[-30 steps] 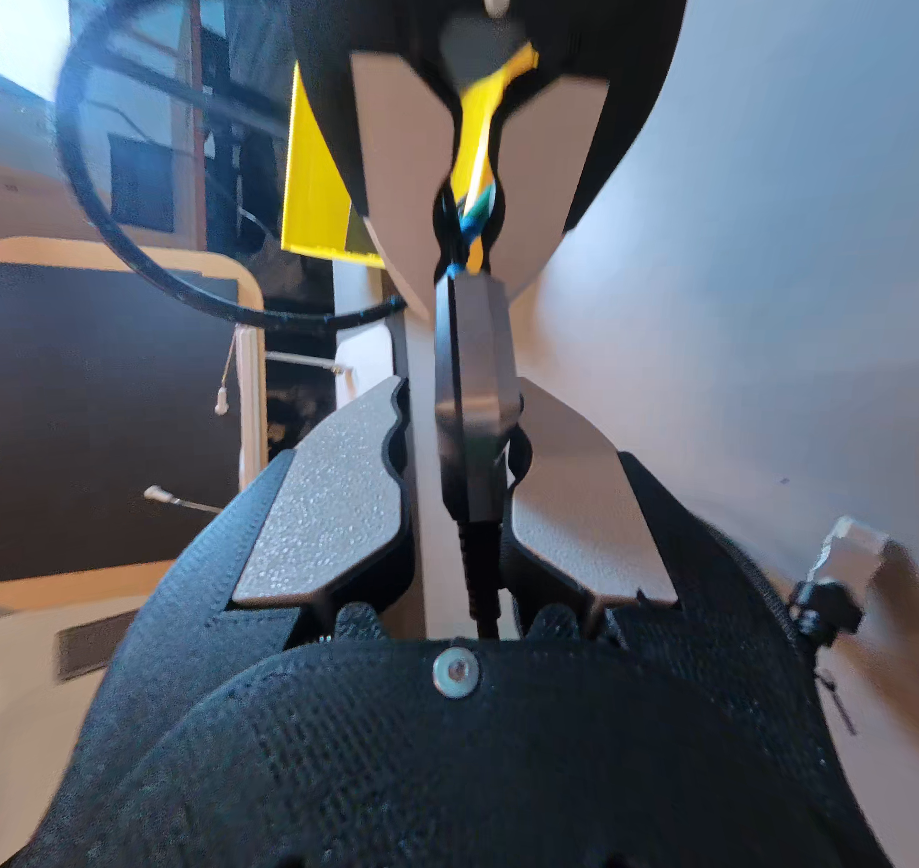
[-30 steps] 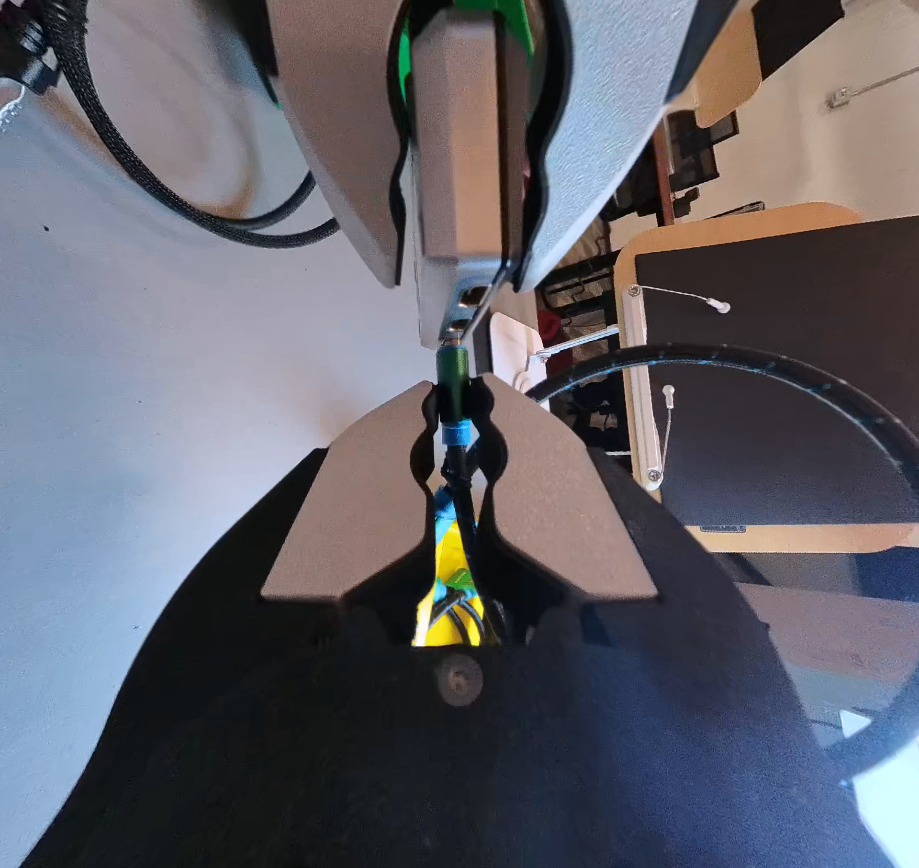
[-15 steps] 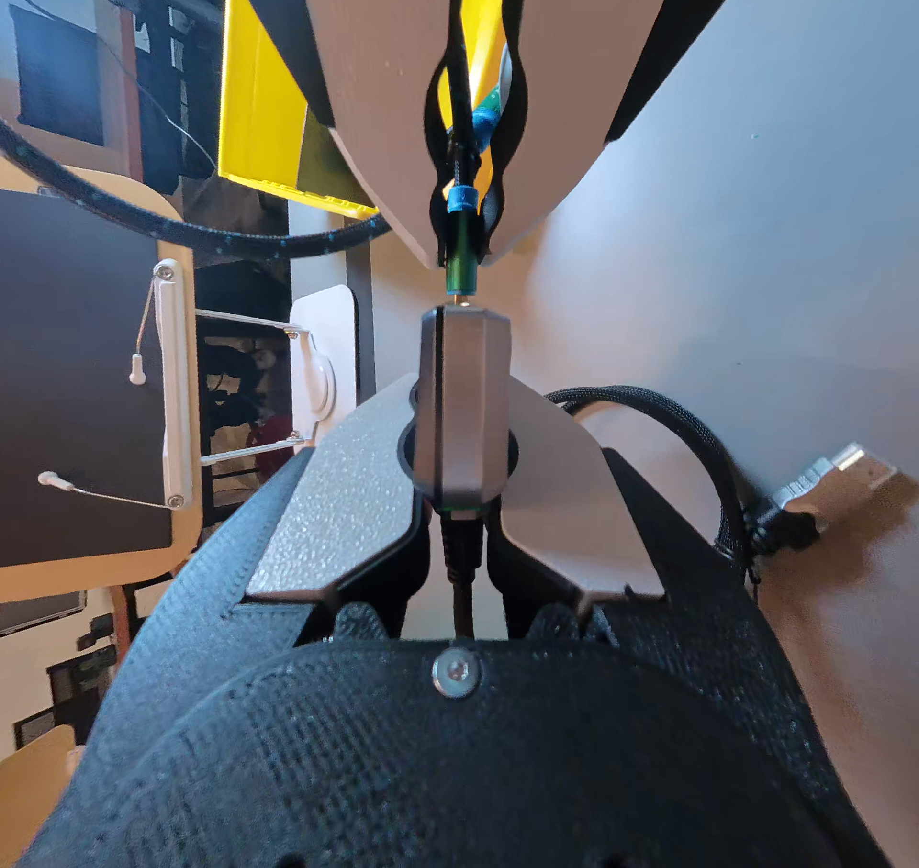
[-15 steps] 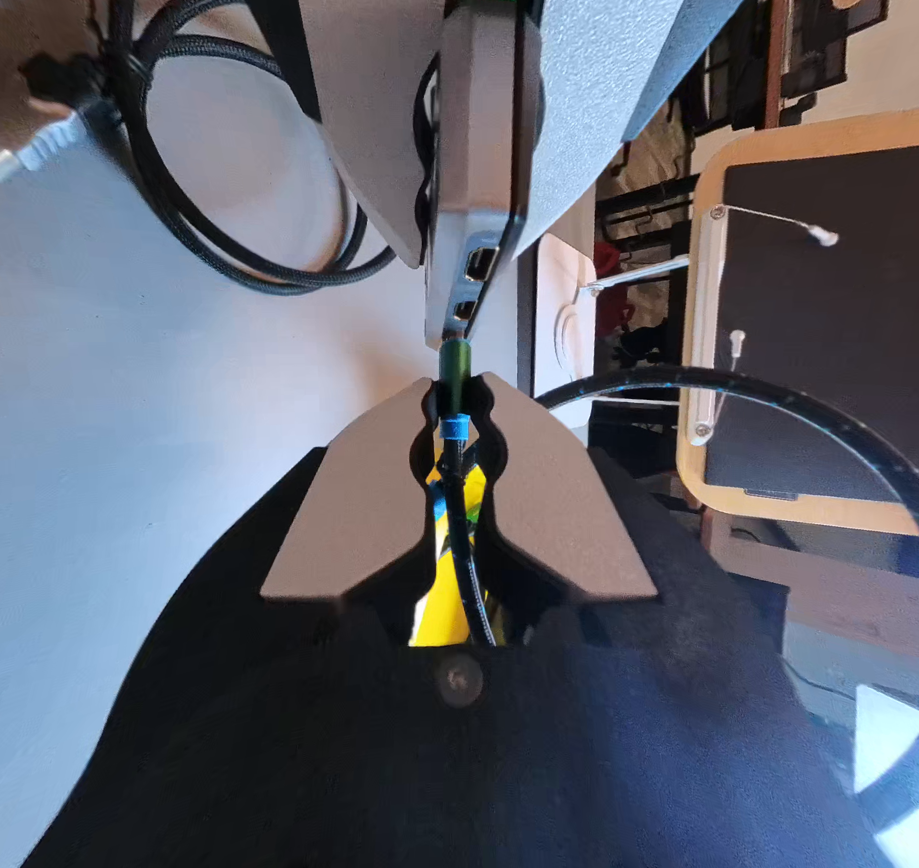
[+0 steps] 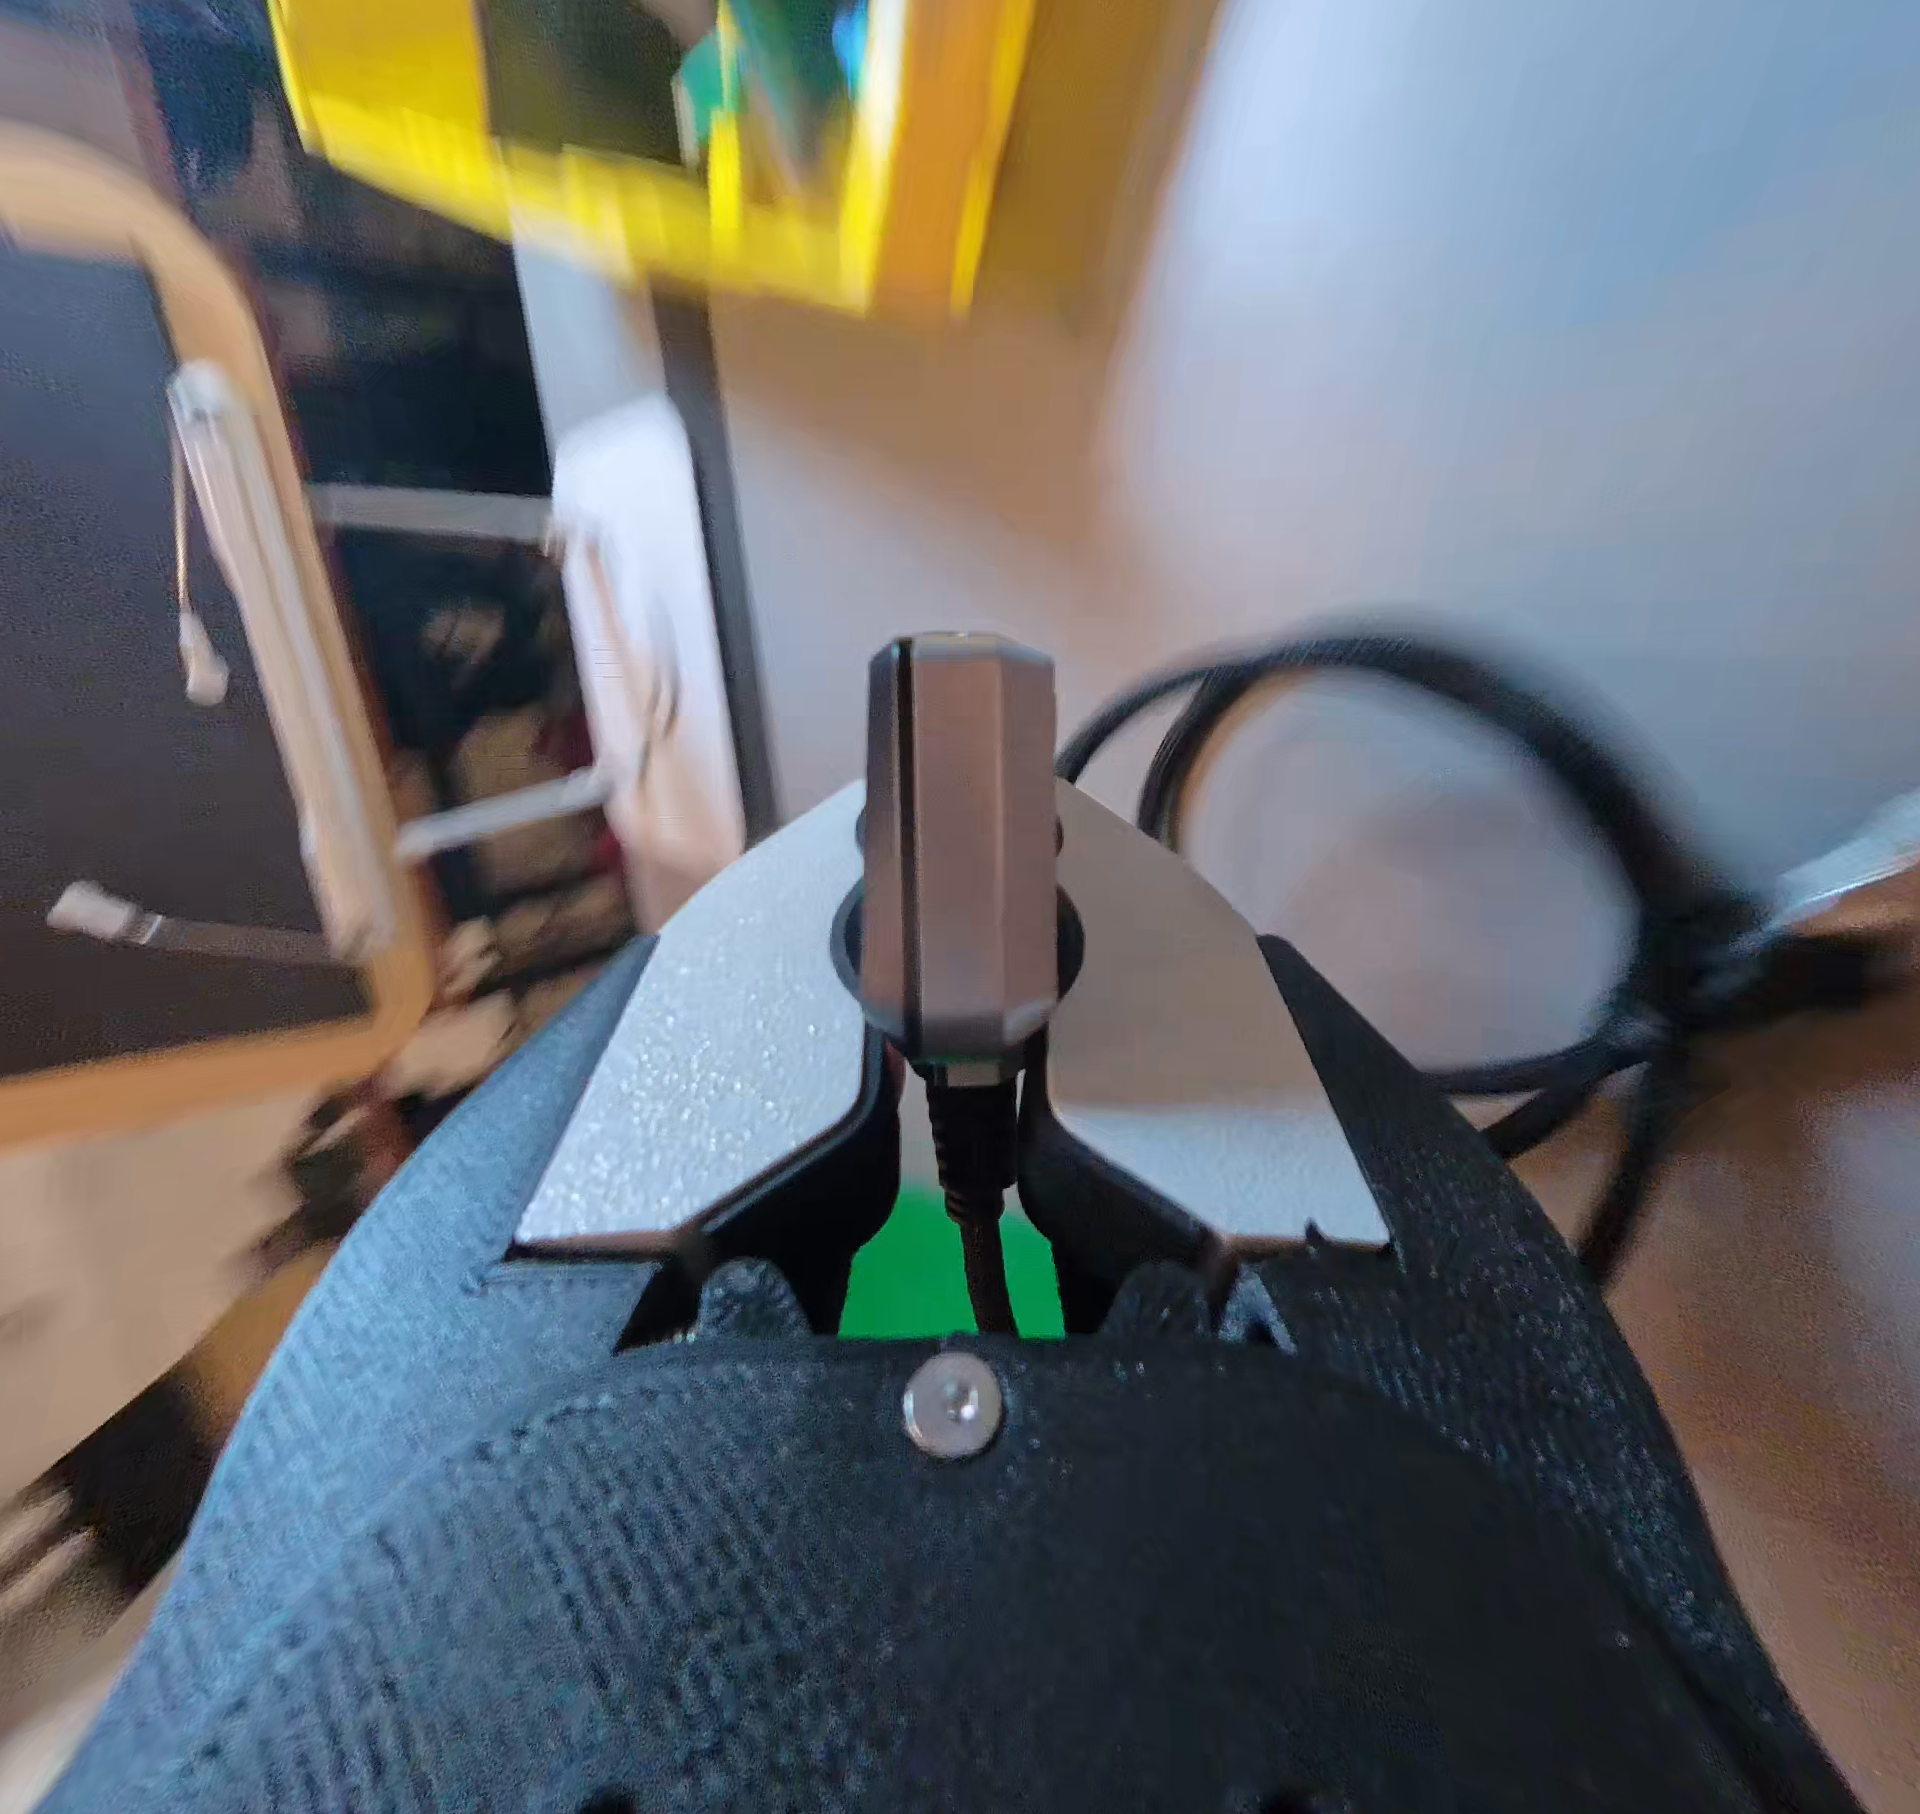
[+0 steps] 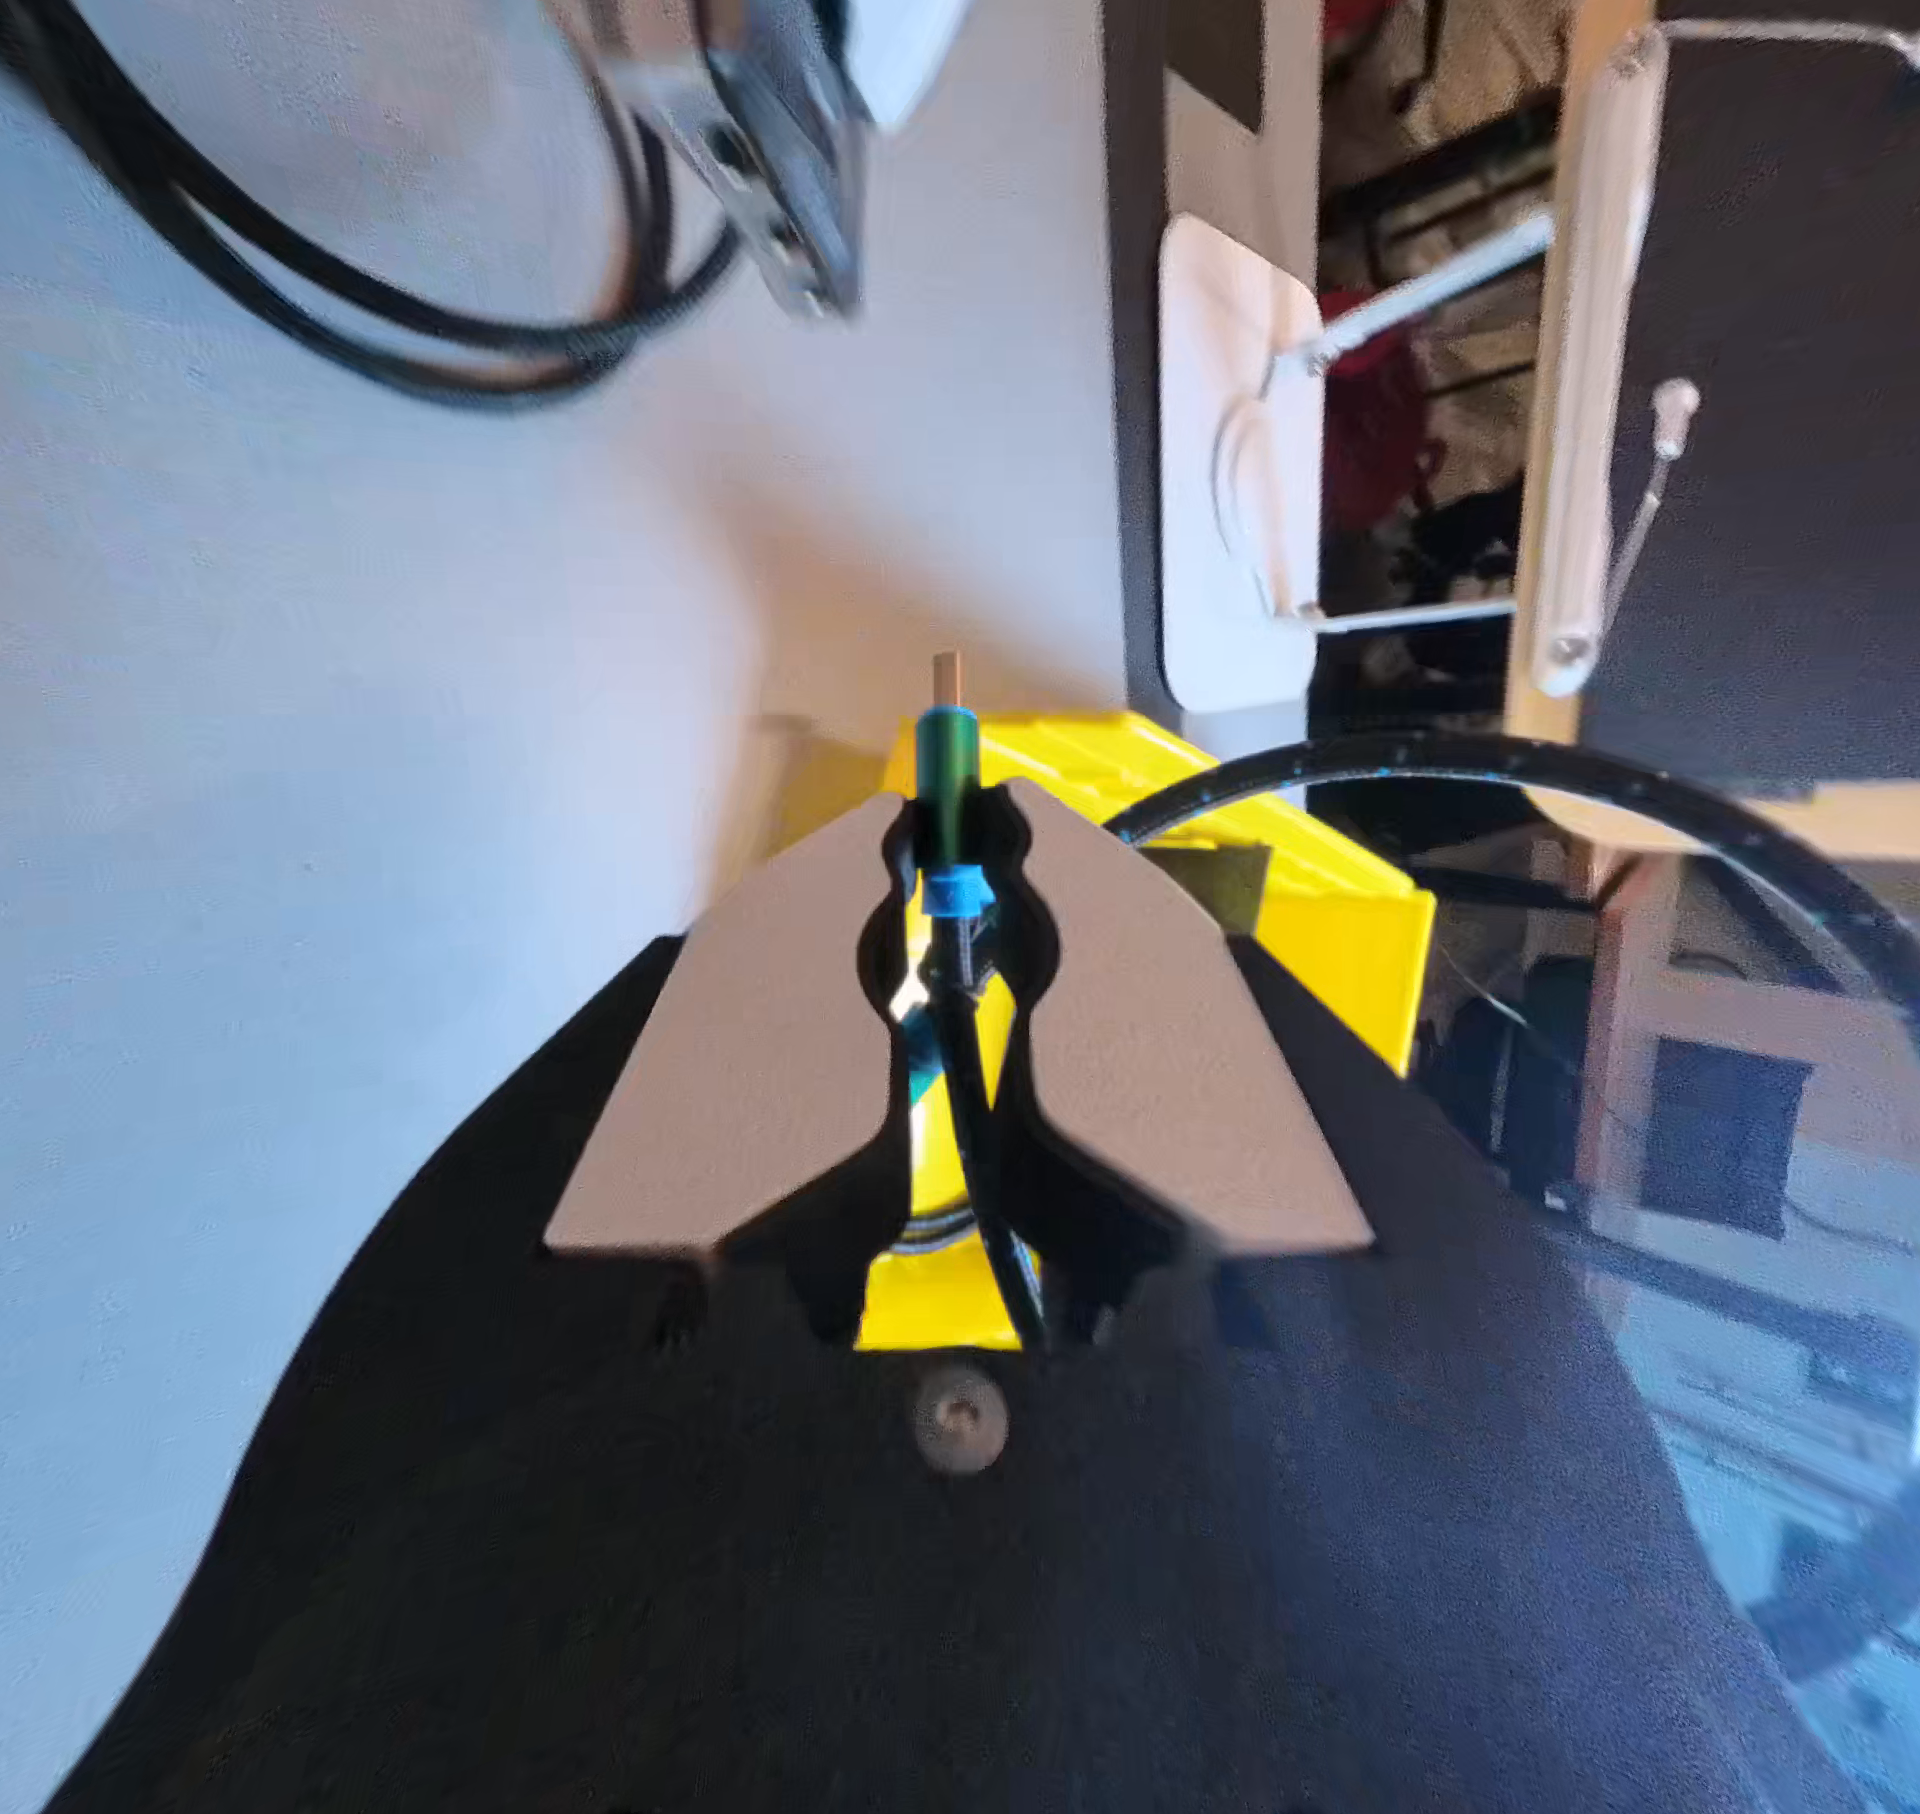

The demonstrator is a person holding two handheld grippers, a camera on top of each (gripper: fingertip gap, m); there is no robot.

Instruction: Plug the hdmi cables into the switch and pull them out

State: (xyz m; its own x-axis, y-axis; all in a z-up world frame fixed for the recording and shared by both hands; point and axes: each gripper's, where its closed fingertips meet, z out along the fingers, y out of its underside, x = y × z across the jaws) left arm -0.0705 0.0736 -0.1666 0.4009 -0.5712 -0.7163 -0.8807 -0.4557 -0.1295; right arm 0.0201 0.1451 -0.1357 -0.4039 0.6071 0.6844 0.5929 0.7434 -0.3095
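My left gripper (image 5: 961, 829) is shut on the grey switch (image 5: 961, 850) and holds it upright, with the switch's own black lead (image 5: 977, 1234) running back between the fingers. My right gripper (image 6: 951, 798) is shut on a green plug with a blue band (image 6: 945, 777). Its bare metal tip (image 6: 945, 681) points forward into free air. The plug's black cable (image 6: 1558, 777) arcs off to the right. In the right wrist view the switch (image 6: 774, 175) shows blurred at the upper left, well apart from the plug.
A yellow bin (image 6: 1299, 912) stands at the white table's (image 6: 312, 725) far edge and also shows in the left wrist view (image 5: 582, 154). A looped black braided cable (image 5: 1558, 829) lies on the table beside the switch. A dark board with a wooden rim (image 6: 1766, 310) stands beyond the edge.
The green plug was touching the switch's end; now the two are apart. The grippers have drawn away from each other, and both views are motion-blurred.
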